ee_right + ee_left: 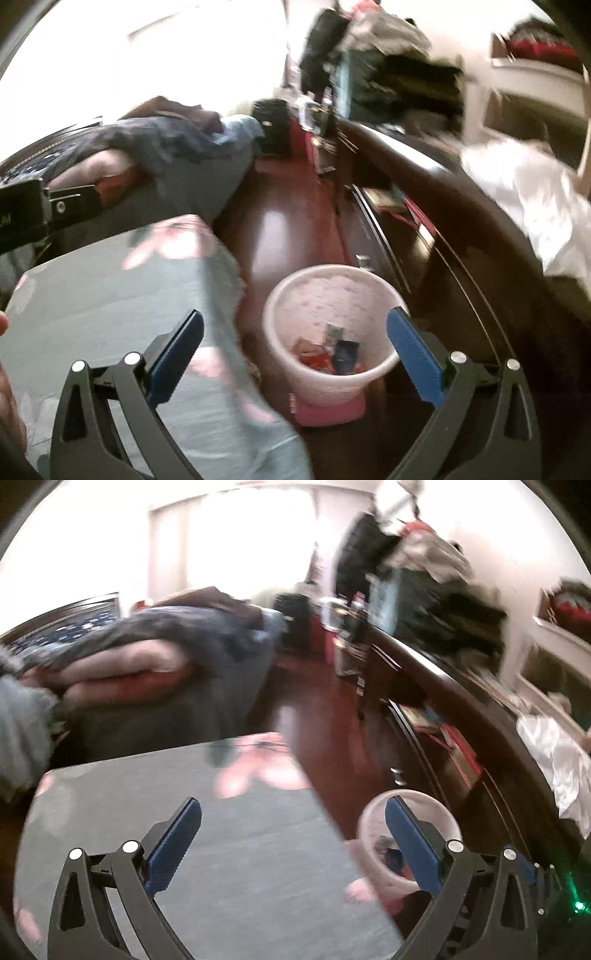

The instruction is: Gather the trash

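Observation:
A white and pink waste bin (332, 325) stands on the dark wood floor beside a grey table. It holds several wrappers (332, 350), red and dark blue. My right gripper (293, 341) is open and empty, above the bin's left rim. In the left wrist view the bin (406, 834) shows low right, partly behind my right finger. My left gripper (293, 830) is open and empty over the grey table's right edge. Both views are blurred.
A grey table (184, 830) with pink flower marks fills the lower left. A bed with heaped bedding (147, 657) lies beyond it. A dark dresser (461, 709) with clutter and a white crumpled bag (554, 760) runs along the right.

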